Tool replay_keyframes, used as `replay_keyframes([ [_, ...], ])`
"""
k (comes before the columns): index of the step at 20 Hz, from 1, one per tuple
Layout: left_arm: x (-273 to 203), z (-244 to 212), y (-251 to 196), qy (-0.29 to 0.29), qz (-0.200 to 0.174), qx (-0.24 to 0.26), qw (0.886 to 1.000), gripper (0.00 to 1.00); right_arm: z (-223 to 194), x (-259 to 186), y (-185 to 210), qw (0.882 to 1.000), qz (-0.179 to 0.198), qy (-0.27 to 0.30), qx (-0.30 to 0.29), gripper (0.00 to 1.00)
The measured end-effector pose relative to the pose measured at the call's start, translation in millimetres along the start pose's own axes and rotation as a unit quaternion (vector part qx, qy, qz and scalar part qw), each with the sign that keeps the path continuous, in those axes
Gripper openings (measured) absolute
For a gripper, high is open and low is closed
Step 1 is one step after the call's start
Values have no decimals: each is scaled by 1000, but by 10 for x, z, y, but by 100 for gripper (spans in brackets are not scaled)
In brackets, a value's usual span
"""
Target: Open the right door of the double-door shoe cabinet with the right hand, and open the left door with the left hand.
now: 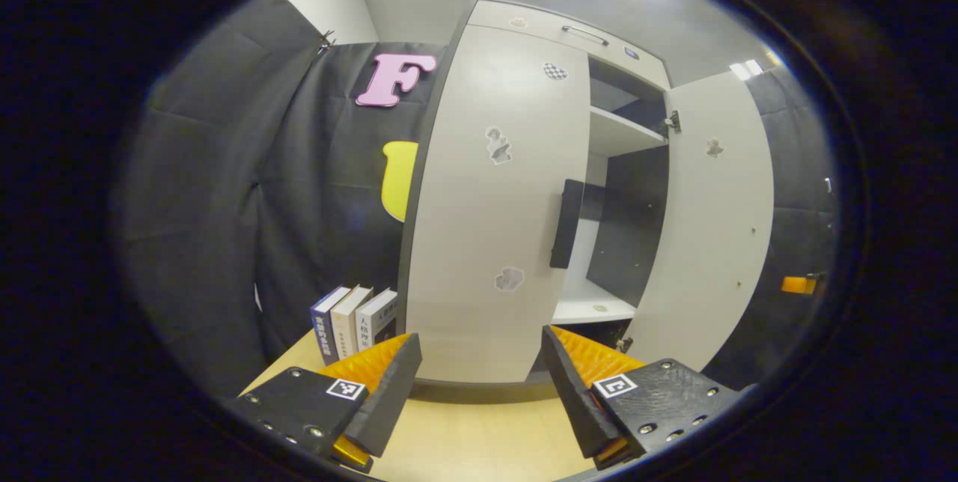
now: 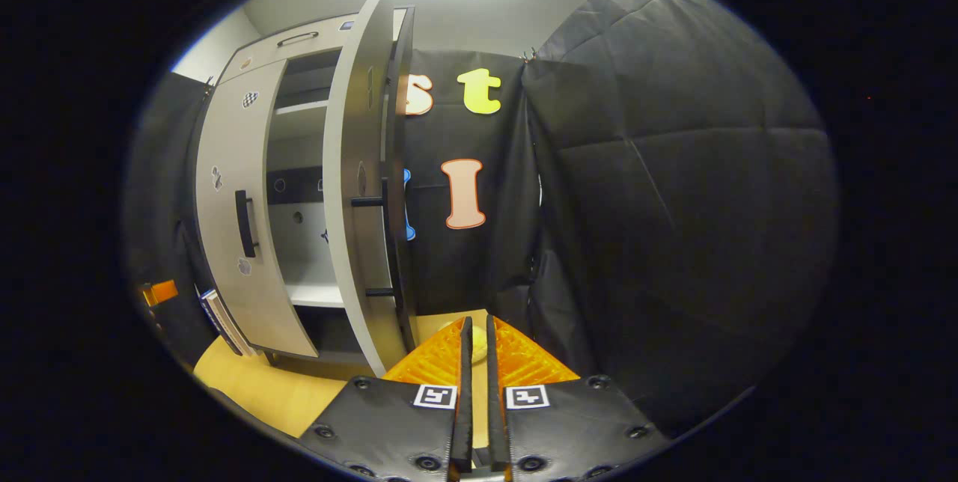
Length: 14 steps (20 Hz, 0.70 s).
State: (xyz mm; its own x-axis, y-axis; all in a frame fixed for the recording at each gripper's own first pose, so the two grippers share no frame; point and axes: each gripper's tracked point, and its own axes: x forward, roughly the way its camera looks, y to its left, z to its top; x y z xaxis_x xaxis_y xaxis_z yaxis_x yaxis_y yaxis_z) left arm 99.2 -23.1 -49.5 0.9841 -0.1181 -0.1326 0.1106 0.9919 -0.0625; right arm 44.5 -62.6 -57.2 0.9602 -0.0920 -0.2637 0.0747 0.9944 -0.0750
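Note:
The white shoe cabinet [image 1: 524, 18] stands on a wooden table. Its left door [image 1: 486, 212] is closed, with a black handle [image 1: 566, 224] at its right edge. My left gripper [image 1: 479, 373] is open just in front of that door's lower part, holding nothing and short of the handle. The right door [image 1: 711, 220] is swung open, baring the shelves [image 1: 625, 134]. In the right gripper view the open right door [image 2: 352, 190] shows edge-on with its handle [image 2: 385, 242]. My right gripper [image 2: 476, 336] is shut and empty, to the right of that door.
Three books [image 1: 352, 321] stand left of the cabinet on the table [image 1: 479, 429]. A top drawer [image 1: 585, 34] sits above the doors. Black cloth walls close in on both sides. A pale round object [image 2: 479, 347] lies beyond my right gripper's fingertips.

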Motion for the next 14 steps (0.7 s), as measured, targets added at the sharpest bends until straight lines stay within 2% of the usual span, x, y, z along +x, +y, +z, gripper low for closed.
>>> replay_keyframes([
  [1,88,90,-55,-8,-6,2,1000,94,1,19,-81,1000,-12,4,-20,15],
  [2,173,177,-108,-17,-10,5,1000,94,-5,-2,-122,999,-20,5,-38,31],
  [3,258,271,-153,-26,-9,9,1000,94,7,-12,-168,998,-28,4,-53,36],
  [5,449,411,-299,-39,-10,10,999,94,25,15,-103,999,-14,4,-53,67],
  [7,657,504,-450,-42,-11,6,999,94,122,86,-10,1000,8,-11,-26,98],
  [9,912,544,-575,-36,-7,4,999,94,263,240,-64,999,11,-31,-17,99],
  [11,1117,589,-738,-34,-12,5,999,94,324,421,-207,999,0,-42,-35,97],
  [12,1214,611,-811,-35,-13,9,999,94,368,500,-248,998,-2,-47,-40,100],
  [13,1303,647,-886,-37,-13,15,999,94,405,574,-268,998,1,-52,-37,97],
  [14,1366,686,-961,-42,-14,22,999,94,410,640,-264,998,8,-55,-29,99],
])
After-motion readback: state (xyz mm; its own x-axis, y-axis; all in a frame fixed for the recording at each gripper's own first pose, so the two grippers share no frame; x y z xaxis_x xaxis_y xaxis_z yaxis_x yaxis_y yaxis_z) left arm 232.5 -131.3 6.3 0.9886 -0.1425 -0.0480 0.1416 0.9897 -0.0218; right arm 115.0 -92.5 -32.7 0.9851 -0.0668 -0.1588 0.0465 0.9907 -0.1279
